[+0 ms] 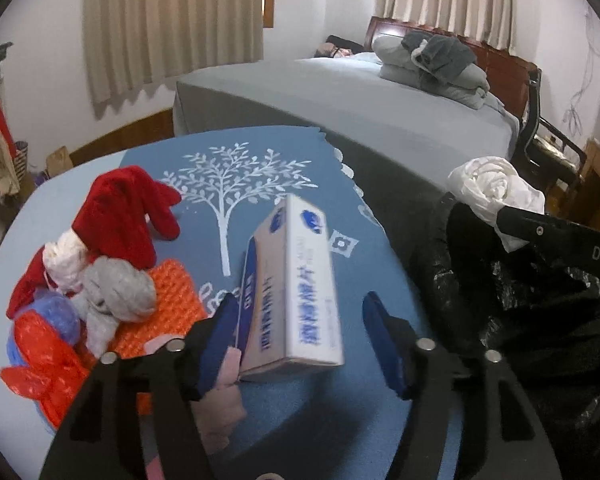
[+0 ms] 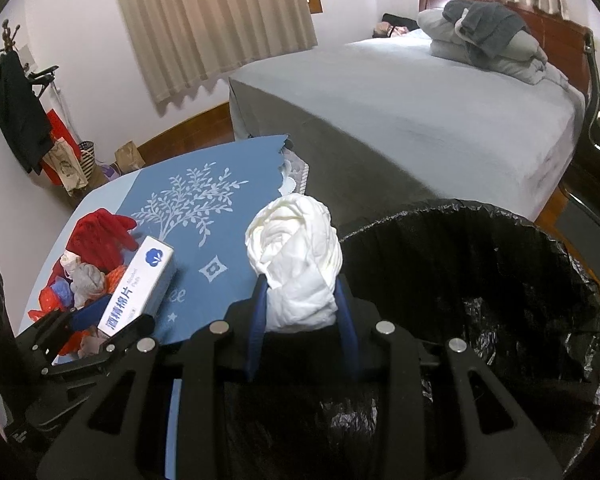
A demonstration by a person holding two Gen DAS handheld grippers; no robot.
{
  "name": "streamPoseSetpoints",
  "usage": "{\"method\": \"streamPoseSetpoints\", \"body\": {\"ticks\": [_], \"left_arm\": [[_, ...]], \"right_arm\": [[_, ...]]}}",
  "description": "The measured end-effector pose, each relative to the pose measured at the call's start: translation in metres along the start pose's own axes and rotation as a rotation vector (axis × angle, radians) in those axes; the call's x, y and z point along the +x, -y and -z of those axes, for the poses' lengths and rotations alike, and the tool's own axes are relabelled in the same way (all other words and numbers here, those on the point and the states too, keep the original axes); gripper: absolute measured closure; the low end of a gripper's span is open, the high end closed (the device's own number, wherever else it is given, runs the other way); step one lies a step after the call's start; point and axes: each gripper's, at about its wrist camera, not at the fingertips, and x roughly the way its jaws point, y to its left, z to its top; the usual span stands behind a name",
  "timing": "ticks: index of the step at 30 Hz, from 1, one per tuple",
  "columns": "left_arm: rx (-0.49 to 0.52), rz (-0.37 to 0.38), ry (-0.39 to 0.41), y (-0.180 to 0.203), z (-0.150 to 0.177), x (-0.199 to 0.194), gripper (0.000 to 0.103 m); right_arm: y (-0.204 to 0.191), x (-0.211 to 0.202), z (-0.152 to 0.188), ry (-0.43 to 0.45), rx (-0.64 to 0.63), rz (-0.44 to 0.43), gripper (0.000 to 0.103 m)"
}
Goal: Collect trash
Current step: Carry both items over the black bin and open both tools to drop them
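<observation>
The box (image 1: 296, 292) lies on the table (image 1: 284, 412) between the left jaws. A rag pile (image 1: 100, 280) sits left of them, the bin (image 2: 500, 300) to their right, the bed (image 1: 360, 92) beyond.

Bed (image 2: 420, 112), beige curtains (image 2: 216, 12), white walls (image 2: 80, 20)

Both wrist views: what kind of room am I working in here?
Most likely a home bedroom. A made bed with folded bedding stands against a wooden headboard, curtains hang over the windows, and a coat rack with clothing stands in the corner.
</observation>
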Motion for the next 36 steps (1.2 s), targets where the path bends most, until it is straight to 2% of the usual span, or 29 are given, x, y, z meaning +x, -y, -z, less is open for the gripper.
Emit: {"method": "streamPoseSetpoints", "body": {"ticks": [4, 16, 18, 19, 22, 29, 36], "left_arm": [[-0.027, -0.004, -0.008, -0.005, 0.003, 0.001, 0.03], [0.011, 0.016, -0.052, 0.008, 0.004, 0.02, 0.03], [0.012, 0.023, -0.065, 0.01, 0.006, 0.025, 0.038], [0.014, 0.025, -0.069, 0.01, 0.007, 0.026, 0.048], [-0.005, 0.049, -0.063, 0.007, 0.007, 0.024, 0.049], [-0.011, 0.059, 0.024, 0.01, -0.008, -0.007, 0.049], [0.026, 0.087, 0.104, 0.031, -0.022, -0.04, 0.049]], "right_arm": [[0.0, 0.0, -0.001, 0.004, -0.002, 0.002, 0.07], [0.003, 0.007, 0.003, -0.013, 0.007, 0.01, 0.07], [0.006, 0.007, 0.004, -0.016, 0.015, 0.012, 0.07], [0.008, 0.007, 0.004, -0.017, 0.019, 0.012, 0.07], [0.011, 0.005, 0.006, -0.017, 0.025, 0.016, 0.07], [0.016, -0.009, 0.008, 0.007, 0.024, 0.024, 0.07], [0.034, -0.036, 0.013, 0.041, 0.048, 0.05, 0.07]]}}
